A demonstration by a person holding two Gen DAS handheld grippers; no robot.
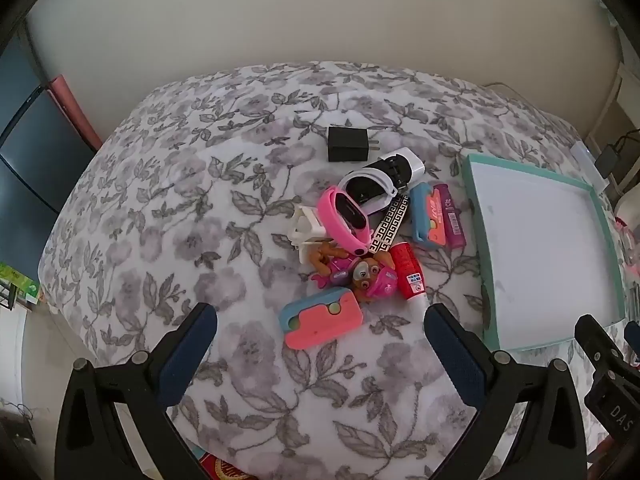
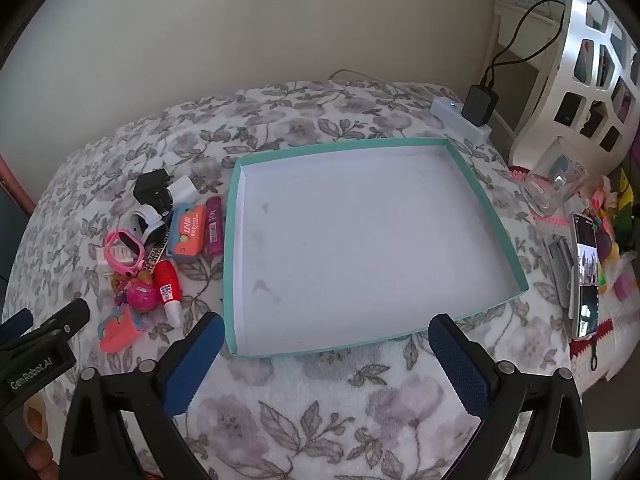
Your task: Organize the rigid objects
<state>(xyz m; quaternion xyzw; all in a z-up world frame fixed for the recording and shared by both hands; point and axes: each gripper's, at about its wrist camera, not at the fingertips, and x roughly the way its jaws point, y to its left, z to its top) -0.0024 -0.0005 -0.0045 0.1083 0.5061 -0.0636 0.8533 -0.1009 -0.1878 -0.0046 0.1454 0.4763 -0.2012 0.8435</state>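
Jaws of the left gripper (image 1: 320,344) and the right gripper (image 2: 326,346) stood spread, grasping nothing. Work, by this evidence, had not begun: the pile of small objects (image 1: 356,232) lay mid-bed on the floral blanket (image 1: 160,200), just beside the teal tray (image 2: 502,220) near the right edge, which held nothing.

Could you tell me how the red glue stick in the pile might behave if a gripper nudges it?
The red glue stick looks cylindrical and lies on its side, so it may roll. The soft floral blanket probably damps that. It looks rigid.
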